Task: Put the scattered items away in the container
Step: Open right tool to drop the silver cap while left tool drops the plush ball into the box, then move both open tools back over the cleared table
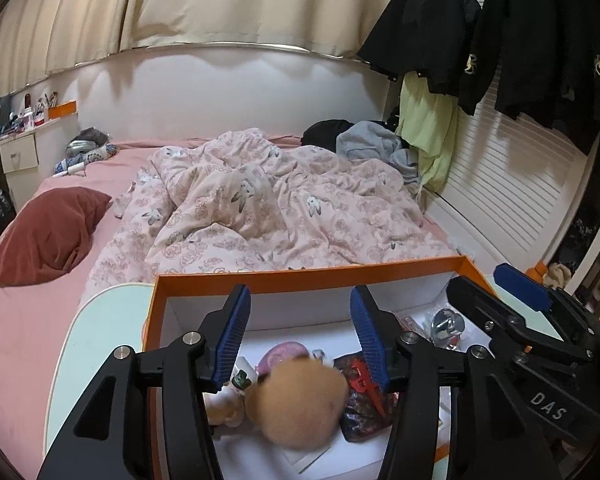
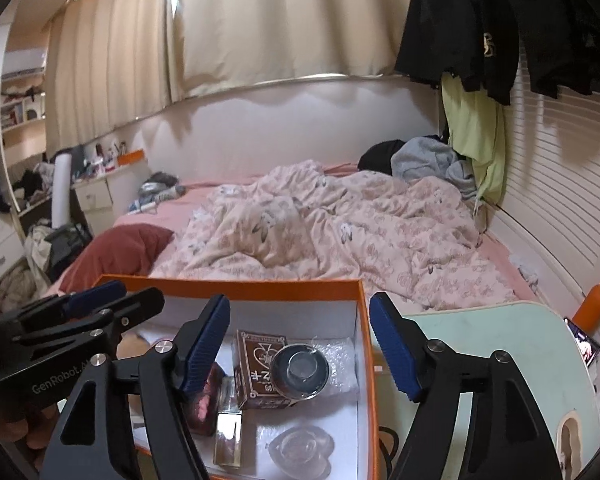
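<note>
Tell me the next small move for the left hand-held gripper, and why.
Probably lift the left hand-held gripper straight up and out of the orange box. Its jaws stand wide open and the tan plush toy lies loose below them inside the box among the other things, so nothing seems left to hold there. The right hand-held gripper is open too.

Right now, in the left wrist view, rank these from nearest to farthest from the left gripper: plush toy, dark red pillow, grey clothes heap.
1. Plush toy, in the orange box, below the left gripper.
2. Dark red pillow, left on the bed.
3. Grey clothes heap, far right, by the headboard.
</note>
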Demonstrator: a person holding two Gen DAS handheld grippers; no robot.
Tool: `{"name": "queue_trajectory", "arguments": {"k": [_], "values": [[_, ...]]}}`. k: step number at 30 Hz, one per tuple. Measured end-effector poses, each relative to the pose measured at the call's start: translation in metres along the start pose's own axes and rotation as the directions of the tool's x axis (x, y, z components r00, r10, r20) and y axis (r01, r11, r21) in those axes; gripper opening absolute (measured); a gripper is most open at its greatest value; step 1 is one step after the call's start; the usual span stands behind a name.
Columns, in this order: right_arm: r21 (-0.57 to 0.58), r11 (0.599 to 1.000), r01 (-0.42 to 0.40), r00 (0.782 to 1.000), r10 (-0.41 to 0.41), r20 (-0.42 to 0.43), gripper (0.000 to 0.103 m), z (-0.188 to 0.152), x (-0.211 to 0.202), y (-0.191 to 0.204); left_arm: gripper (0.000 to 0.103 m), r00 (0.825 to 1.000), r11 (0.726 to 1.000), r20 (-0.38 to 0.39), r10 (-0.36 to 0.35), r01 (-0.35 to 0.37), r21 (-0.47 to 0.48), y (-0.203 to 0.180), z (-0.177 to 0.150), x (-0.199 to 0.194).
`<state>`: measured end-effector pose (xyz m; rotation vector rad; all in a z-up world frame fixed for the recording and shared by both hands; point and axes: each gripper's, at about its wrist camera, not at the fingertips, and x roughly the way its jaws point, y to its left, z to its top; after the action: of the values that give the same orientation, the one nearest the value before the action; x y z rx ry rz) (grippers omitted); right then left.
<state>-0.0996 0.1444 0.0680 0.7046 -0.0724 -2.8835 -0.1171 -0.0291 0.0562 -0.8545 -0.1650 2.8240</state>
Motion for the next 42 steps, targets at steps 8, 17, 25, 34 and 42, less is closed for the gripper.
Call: {"name": "queue_trajectory", "arguments": {"k": [8, 17, 25, 34, 42], "values": [[0.009, 1.000, 0.003, 1.000, -0.003, -0.006, 0.073, 0.004, -0.005, -0.002, 0.053, 1.000, 1.000, 0.019, 0.010, -0.010, 0.019, -0.005, 0.001, -0.012], [0.004, 1.000, -0.013, 1.000, 0.012, 0.024, 0.074, 0.006, -0.045, 0.008, 0.078, 0.998, 0.999, 0.054, -0.044, 0.043, 0.030, -0.017, -0.011, -0.064], [-0.027, 0.999, -0.024, 0.994, 0.021, -0.110, 0.078, -0.041, -0.081, 0.007, 0.079, 0.999, 0.991, -0.034, 0.002, 0.002, 0.135, -0.042, -0.059, -0.100], [-0.028, 0.999, -0.015, 0.949, 0.005, -0.315, 0.078, -0.096, -0.091, -0.008, 0.079, 0.968, 0.996, -0.249, 0.043, -0.023, 0.082, -0.053, -0.115, -0.077], [0.000, 0.998, 0.055, 0.937, -0.052, -0.345, 0.099, -0.112, -0.085, -0.015, 0.092, 0.962, 0.988, -0.230, 0.150, -0.137, 0.071, -0.059, -0.122, -0.078]]}}
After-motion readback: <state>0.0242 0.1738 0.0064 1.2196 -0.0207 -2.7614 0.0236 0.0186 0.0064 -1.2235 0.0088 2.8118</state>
